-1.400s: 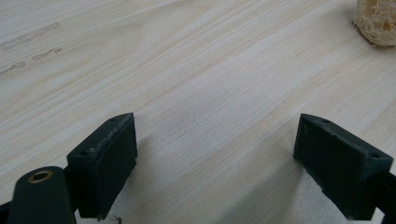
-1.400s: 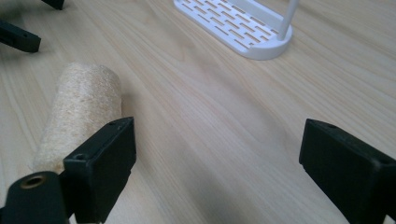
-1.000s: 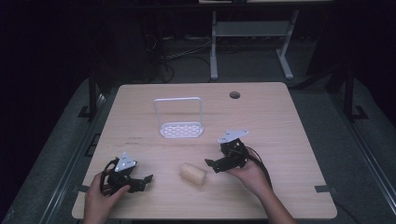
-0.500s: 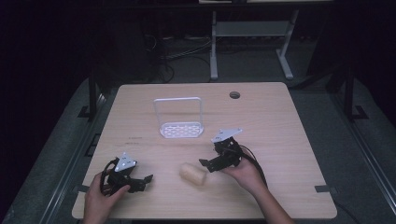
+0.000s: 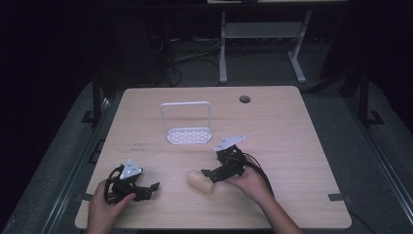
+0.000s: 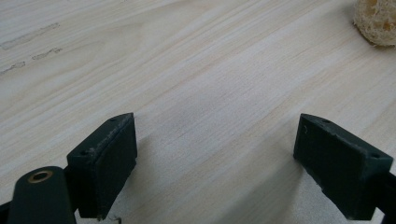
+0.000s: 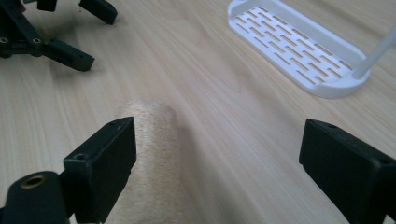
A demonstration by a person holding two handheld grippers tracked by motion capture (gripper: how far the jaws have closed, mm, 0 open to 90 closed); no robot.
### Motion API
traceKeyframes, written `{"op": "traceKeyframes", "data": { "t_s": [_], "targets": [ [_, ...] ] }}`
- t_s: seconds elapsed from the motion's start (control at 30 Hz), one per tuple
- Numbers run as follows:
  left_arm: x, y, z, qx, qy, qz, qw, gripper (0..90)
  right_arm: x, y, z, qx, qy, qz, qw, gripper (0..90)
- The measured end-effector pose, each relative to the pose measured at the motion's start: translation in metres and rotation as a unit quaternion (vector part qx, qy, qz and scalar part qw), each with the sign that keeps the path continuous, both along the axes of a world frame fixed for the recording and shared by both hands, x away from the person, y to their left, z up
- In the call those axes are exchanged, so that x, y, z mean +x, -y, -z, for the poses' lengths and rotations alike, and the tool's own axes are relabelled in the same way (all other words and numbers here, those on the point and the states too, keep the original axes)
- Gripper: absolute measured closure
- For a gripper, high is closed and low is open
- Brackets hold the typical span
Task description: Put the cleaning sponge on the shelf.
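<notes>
In the high view, a pale wooden table (image 5: pixel 292 131) carries a white slotted rack (image 5: pixel 187 126) with an upright wire frame, standing toward the far middle. A small round hole (image 5: pixel 244 99) sits in the tabletop near the far edge, right of the rack. A cream bread roll (image 5: pixel 200 181) lies near the front, between the two grippers, with bare wood all round it. The right gripper (image 5: pixel 208 174) comes in from the right with its jaws spread and its tips just beside the roll's right end. The left gripper (image 5: pixel 150 189) rests well to the left of the roll, near the front edge, jaws also spread. The rack stands farther off than both and blocks nothing.

In the left gripper view, the two black jaws stand wide apart over bare wood with nothing between them. The bread roll (image 6: pixel 376 21) shows at the far right corner, well beyond the fingers (image 6: pixel 105 158).

In the right gripper view, the jaws are spread wide. The bread roll (image 7: pixel 154 154) lies lengthwise just inside the left-hand finger (image 7: pixel 100 163), touching or nearly touching it, while a broad stretch of table separates it from the other finger. The white slotted rack (image 7: pixel 299 46) lies farther off on the right, and the left gripper (image 7: pixel 70 32) sits at the far left.
</notes>
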State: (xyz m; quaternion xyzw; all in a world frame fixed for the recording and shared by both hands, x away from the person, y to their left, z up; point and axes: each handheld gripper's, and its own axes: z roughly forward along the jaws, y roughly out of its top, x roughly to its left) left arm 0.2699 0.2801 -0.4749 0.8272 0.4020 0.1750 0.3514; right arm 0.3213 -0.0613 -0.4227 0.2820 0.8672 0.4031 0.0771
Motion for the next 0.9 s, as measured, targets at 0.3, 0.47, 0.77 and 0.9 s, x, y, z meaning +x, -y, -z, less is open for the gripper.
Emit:
{"op": "traceKeyframes", "data": {
  "t_s": [0.3,0.47,0.77,0.9],
  "targets": [
    [0.0,0.0,0.0,-0.002,0.001,-0.001,1.0,12.9,-0.007,-0.011,0.0,-0.002,-0.001,-0.018,0.9998,10.7],
    [0.0,0.0,0.0,-0.002,0.001,-0.002,1.0,12.9,-0.012,-0.018,0.001,-0.004,-0.002,-0.028,0.9996,10.7],
    [0.0,0.0,0.0,-0.002,0.001,-0.001,1.0,12.9,-0.017,-0.027,0.008,-0.018,-0.008,-0.034,0.9992,10.8],
    [0.0,0.0,0.0,-0.002,0.001,-0.001,1.0,12.9,-0.018,-0.03,0.012,-0.027,-0.008,-0.039,0.9988,10.8]
  ]
}}
